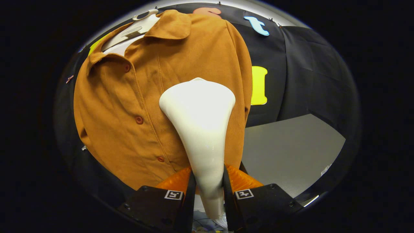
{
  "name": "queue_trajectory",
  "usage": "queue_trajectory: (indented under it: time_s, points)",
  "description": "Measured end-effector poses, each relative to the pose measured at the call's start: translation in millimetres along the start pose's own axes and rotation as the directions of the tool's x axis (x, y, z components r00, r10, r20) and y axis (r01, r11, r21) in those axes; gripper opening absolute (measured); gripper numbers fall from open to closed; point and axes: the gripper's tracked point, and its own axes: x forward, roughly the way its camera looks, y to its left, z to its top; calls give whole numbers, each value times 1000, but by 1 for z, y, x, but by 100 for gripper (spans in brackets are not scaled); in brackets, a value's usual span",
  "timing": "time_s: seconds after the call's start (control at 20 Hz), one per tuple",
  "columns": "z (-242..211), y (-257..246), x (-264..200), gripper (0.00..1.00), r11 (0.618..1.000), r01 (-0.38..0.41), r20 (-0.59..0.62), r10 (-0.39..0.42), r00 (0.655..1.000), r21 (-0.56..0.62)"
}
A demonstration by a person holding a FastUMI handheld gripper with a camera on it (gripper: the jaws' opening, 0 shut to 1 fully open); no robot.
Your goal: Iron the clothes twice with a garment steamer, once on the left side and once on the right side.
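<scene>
Gripper (208, 191) fingers are clamping the white steamer head (199, 110), which is pressing the brown shirt (129, 106) at twelve o'clock.

Gripper (207, 189): two fingers, mirrored left and right.
Finger (190, 200) shape: thin upright blades, edge-on to the camera.
Carriages (152, 202): dark, boxy blocks, one behind each finger, with chamfered top edges.
Screws: small dark heads at the carriage corners.
Markings (173, 194): one square black-and-white coded tag on each carriage, next to the finger.
Ribbed parts (239, 181): orange, textured pieces flaring outward behind each finger.
</scene>
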Motion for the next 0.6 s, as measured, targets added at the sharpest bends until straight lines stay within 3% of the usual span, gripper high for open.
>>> queue_trajectory:
  time_s: [0.6]
  points:
    - [-56,-3,14,44,1000,16,-141,-17,990,-12]
